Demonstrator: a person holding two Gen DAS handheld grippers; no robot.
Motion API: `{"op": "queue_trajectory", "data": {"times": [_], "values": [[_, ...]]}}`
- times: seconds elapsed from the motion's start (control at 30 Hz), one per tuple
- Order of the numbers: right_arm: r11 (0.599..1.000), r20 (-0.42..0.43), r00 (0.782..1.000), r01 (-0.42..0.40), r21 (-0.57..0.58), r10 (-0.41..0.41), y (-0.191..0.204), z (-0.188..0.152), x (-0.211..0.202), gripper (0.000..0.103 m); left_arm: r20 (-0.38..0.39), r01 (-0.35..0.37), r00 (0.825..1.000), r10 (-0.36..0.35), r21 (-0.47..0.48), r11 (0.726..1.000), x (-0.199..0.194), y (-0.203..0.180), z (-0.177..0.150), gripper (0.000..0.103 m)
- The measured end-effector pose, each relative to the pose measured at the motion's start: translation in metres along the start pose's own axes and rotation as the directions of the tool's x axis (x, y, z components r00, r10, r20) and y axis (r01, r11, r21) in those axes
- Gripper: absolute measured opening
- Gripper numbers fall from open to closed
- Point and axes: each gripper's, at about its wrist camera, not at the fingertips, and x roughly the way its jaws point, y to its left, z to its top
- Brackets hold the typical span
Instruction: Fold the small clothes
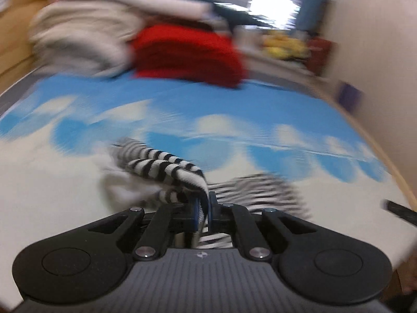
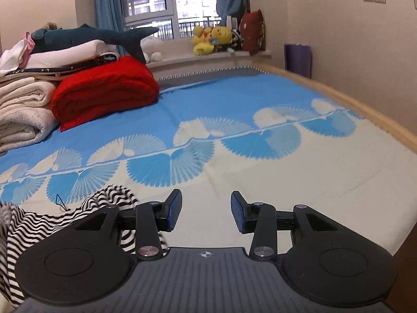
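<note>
Left wrist view: since the whole frame is smeared with blur, only the close stuff reads clearly. The left gripper (image 1: 204,207) is pinching a bunched edge of the striped garment (image 1: 166,167), lifting it off the bed (image 1: 234,99), I'd guess to shake it out flat before folding.
Right wrist view: the right gripper (image 2: 206,212) sits spread with nothing between the pads, probably waiting to catch another corner. The garment (image 2: 34,224) trails off to its left, over the bed's near edge.
Background: a red blanket (image 2: 104,88) and a stack of pale bedding (image 2: 23,114) are parked well apart at the far side, leaving folding room.
</note>
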Motion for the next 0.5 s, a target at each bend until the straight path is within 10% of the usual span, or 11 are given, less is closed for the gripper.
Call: {"op": "queue_trajectory", "data": {"times": [0.17, 0.3, 0.4, 0.5], "values": [[0.999, -0.001, 1.0, 0.015, 0.049, -0.015, -0.031, 0.002, -0.002, 0.043, -0.025, 0.22, 0.975, -0.22, 0.212, 0.952, 0.026, -0.132, -0.02, 0.007], [0.995, -0.007, 1.0, 0.019, 0.103, -0.018, -0.05, 0.004, 0.0, 0.043, -0.333, 0.42, 0.882, -0.333, 0.236, 0.876, 0.079, -0.185, -0.055, 0.015], [0.99, -0.032, 0.999, -0.013, 0.139, 0.018, -0.056, 0.005, 0.007, 0.043, -0.324, 0.455, 0.871, -0.369, 0.249, 0.855, 0.07, -0.162, -0.058, 0.023], [0.983, -0.056, 0.992, -0.101, 0.152, 0.11, -0.053, 0.009, 0.015, 0.043, -0.272, 0.404, 0.903, -0.333, 0.272, 0.873, 0.053, -0.109, -0.049, 0.036]]}}
